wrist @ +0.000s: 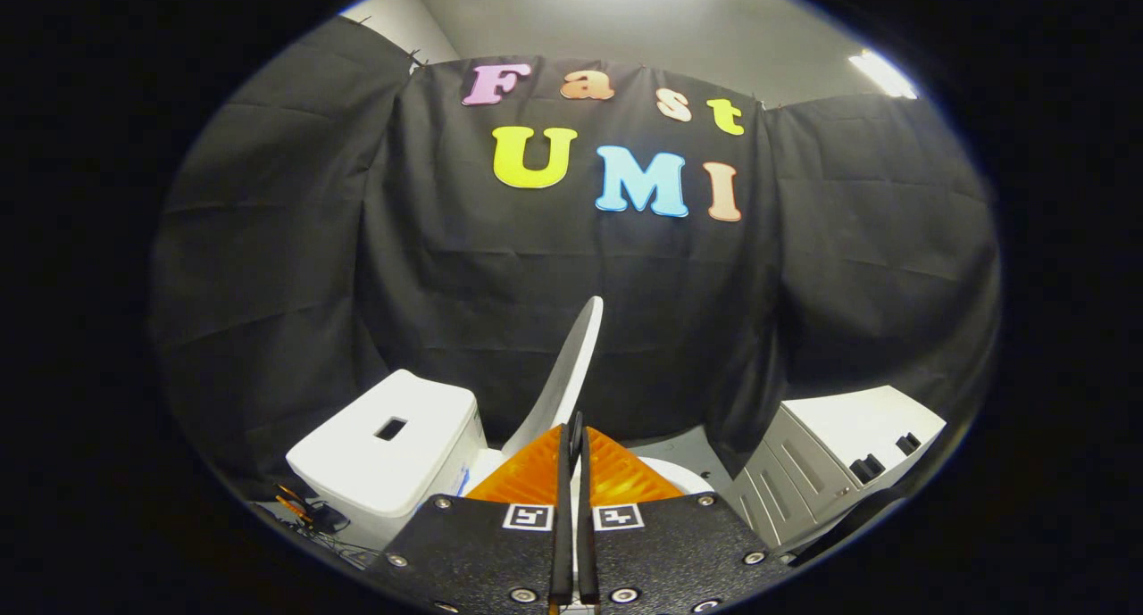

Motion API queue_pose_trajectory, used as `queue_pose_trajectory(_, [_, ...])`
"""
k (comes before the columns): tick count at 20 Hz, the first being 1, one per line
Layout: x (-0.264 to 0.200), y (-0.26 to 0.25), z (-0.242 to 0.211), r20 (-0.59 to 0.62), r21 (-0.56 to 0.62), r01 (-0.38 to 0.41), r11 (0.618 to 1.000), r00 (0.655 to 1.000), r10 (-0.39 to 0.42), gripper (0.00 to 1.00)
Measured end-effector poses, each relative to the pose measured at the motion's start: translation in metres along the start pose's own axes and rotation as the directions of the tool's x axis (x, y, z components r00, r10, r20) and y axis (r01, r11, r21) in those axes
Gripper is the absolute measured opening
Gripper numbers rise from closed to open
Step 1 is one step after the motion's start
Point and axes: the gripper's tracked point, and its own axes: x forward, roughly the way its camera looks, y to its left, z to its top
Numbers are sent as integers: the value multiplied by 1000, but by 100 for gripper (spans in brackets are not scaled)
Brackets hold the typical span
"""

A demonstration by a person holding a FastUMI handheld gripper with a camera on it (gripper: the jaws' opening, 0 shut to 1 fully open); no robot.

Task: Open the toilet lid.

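The tool (572, 429) has its 2 orange fingers (536, 474) pinched narrow, and the thin edge of the toilet lid (571, 365) appears to sit in the slit between them; whether both pads truly press on it cannot be told. The lid stands raised and tilted, rising from just ahead of the fingertips toward the black cloth wall, with the toilet tank (393, 441) beside it on the left and a curve of the white bowl rim (679, 477) showing past the right finger. The lifting step looks well along. The next move likely calls for easing the lid further back until it rests against the tank, then letting go. Counted: 1 lid, 1 tank, 1 white cabinet (839, 459) to the right.
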Motion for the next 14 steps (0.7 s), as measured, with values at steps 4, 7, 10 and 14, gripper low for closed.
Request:
queue_pose_trajectory(4, [-1, 27, 9, 22, -22, -39, 999, 999, 40, 2])
queue_pose_trajectory(7, [-1, 48, 12, 36, -35, -64, 997, 997, 65, 2])
queue_pose_trajectory(10, [0, 68, 14, 49, -44, -97, 994, 994, 99, 2])
queue_pose_trajectory(14, [0, 94, 15, 59, -64, -135, 989, 989, 138, 2])
